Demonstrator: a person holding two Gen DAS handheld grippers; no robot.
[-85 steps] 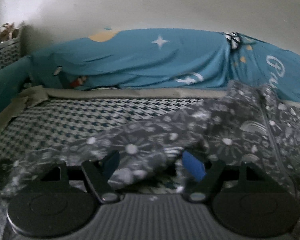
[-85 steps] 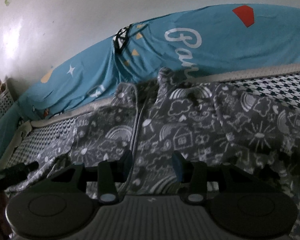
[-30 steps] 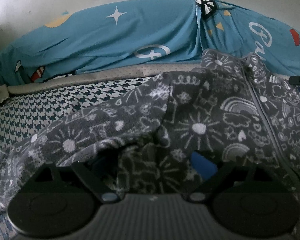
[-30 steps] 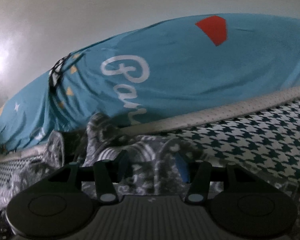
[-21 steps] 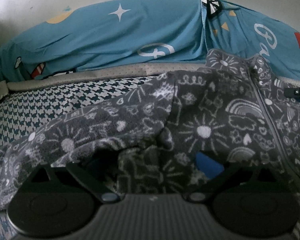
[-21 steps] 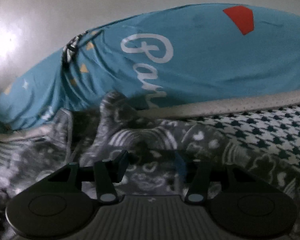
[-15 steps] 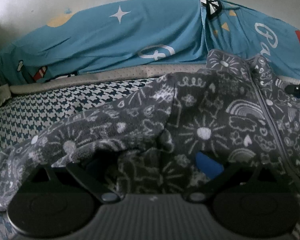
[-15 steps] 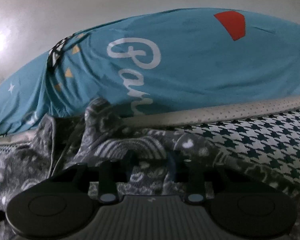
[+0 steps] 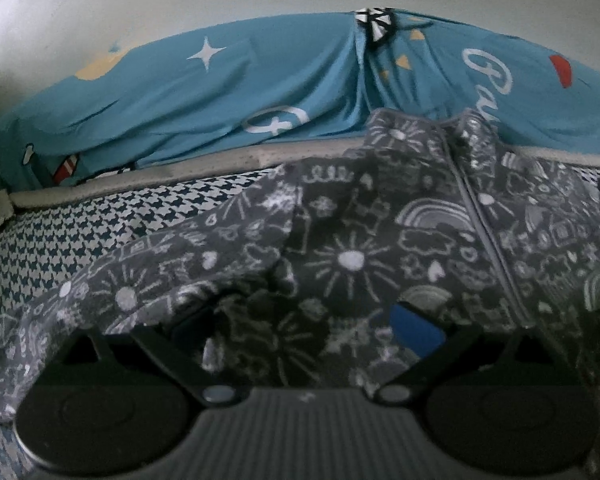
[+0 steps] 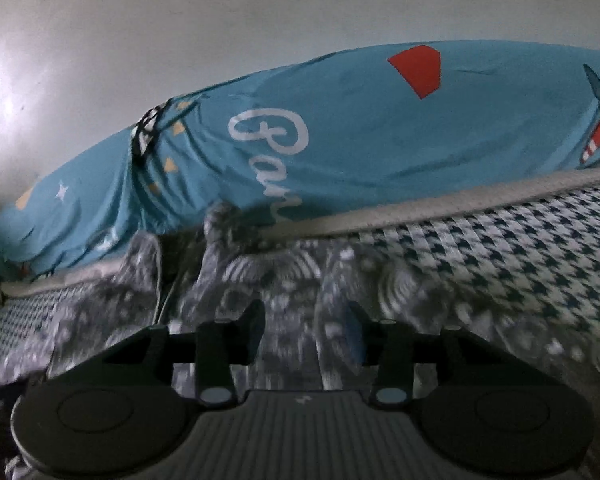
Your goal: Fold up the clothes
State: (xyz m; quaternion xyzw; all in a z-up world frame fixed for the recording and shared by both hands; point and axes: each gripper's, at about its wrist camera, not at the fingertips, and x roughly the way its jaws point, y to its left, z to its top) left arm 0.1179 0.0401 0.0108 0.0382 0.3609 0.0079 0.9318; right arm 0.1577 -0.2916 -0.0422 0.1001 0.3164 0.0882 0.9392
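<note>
Grey printed jacket (image 9: 352, 248) between spread left hand-held gripper (image 9: 300, 332) fingers and under opening right hand-held gripper (image 10: 306, 328).

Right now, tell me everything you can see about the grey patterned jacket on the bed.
The grey jacket looks like soft fleece, dark grey with white doodles: suns, rainbows, hearts, clouds. A zip runs down its front from a raised collar. It lies spread and rumpled, front up, on the houndstooth bed cover, its collar against the blue printed sheet. One sleeve trails toward the left. The left tongs stand wide with cloth bunched between them; the right tongs, opening, hover over its blurred fabric.
</note>
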